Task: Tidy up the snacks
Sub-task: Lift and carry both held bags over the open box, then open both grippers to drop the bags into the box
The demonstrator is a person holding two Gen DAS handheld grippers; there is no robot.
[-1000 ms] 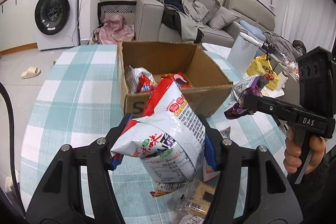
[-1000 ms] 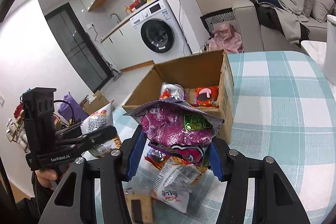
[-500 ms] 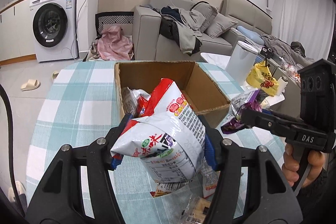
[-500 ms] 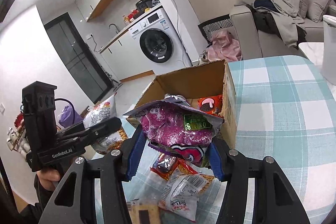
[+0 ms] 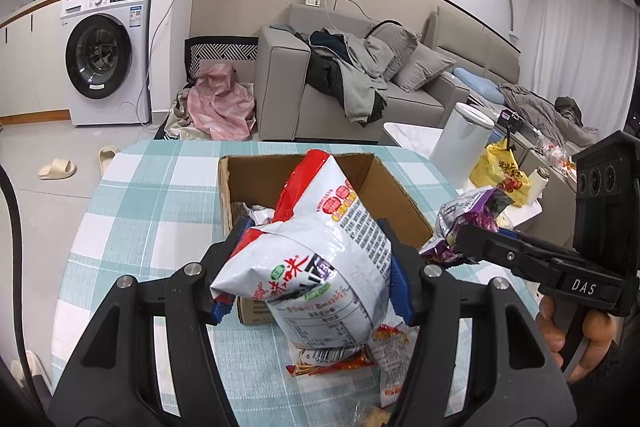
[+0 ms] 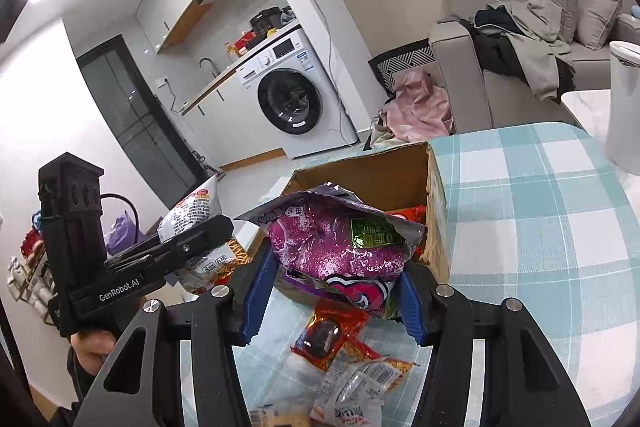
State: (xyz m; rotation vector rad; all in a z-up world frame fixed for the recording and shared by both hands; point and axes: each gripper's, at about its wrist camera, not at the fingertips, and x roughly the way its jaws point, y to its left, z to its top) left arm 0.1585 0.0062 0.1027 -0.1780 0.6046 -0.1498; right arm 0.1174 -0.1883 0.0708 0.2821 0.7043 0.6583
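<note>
My left gripper (image 5: 310, 281) is shut on a white and red snack bag (image 5: 320, 259) and holds it above the table, in front of the open cardboard box (image 5: 384, 183). My right gripper (image 6: 334, 291) is shut on a purple snack bag (image 6: 336, 247) and holds it near the box (image 6: 380, 179). The right gripper also shows in the left wrist view (image 5: 464, 243), to the right of the box. The left gripper shows in the right wrist view (image 6: 216, 231), at the left. Some packets lie inside the box.
Several loose snack packets (image 6: 344, 359) lie on the checked tablecloth (image 6: 540, 227) below the grippers. A white bin (image 5: 460, 139) stands past the table's right edge. A grey sofa (image 5: 360, 95) and a washing machine (image 5: 104, 55) stand behind.
Both grippers have risen with their bags, so the box now sits lower and farther in both views. More loose packets show beneath them.
</note>
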